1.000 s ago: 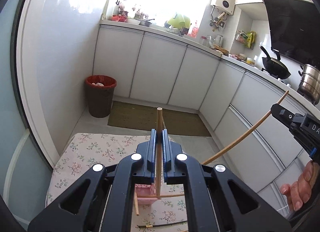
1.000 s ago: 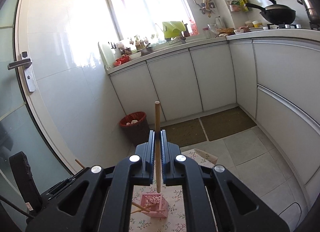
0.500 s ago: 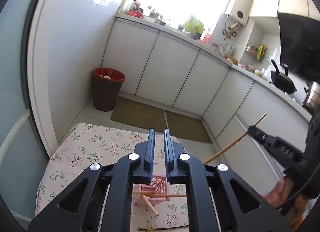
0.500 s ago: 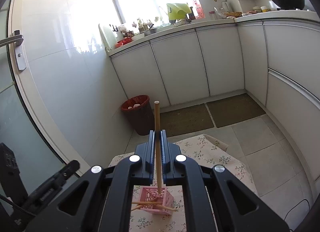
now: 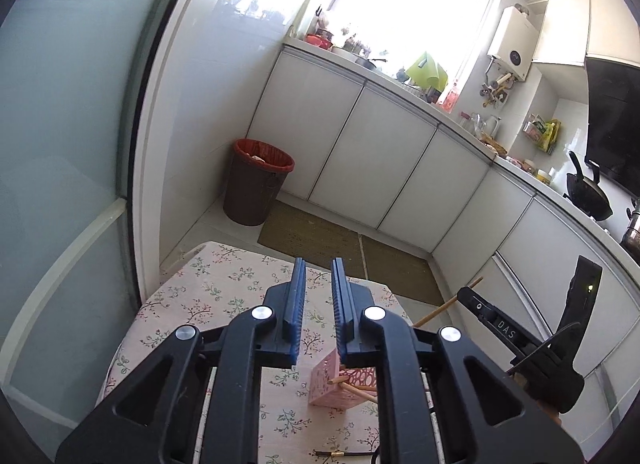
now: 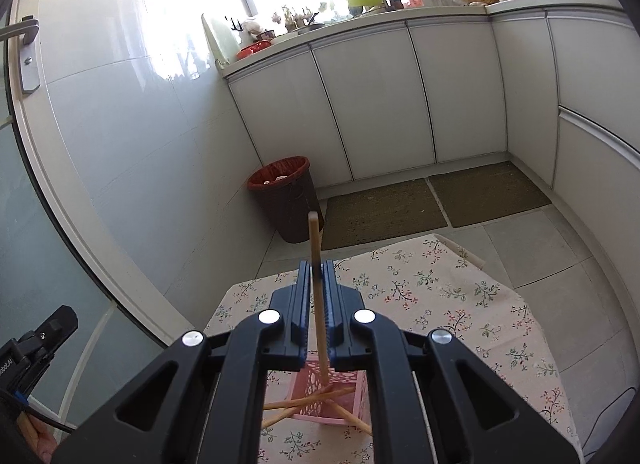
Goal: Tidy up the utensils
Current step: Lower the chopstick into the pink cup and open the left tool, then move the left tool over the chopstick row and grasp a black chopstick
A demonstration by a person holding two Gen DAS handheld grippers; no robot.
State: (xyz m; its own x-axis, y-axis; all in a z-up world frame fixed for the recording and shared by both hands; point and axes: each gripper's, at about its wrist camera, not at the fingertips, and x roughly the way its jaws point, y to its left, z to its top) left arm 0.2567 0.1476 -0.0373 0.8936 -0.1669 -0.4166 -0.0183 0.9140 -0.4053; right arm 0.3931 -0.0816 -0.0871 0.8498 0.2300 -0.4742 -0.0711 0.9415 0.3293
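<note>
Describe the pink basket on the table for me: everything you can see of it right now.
The pink basket is a small, square, open-topped holder, seemingly plastic, with cut-out lattice walls. It stands upright on the floral tablecloth. Several wooden chopsticks lie loosely in it, leaning and sticking out over its rim. The right gripper holds another chopstick upright, its lower end reaching into the basket's opening. In the left wrist view the basket sits just below the empty left gripper; the gripper bodies hide part of it.
</note>
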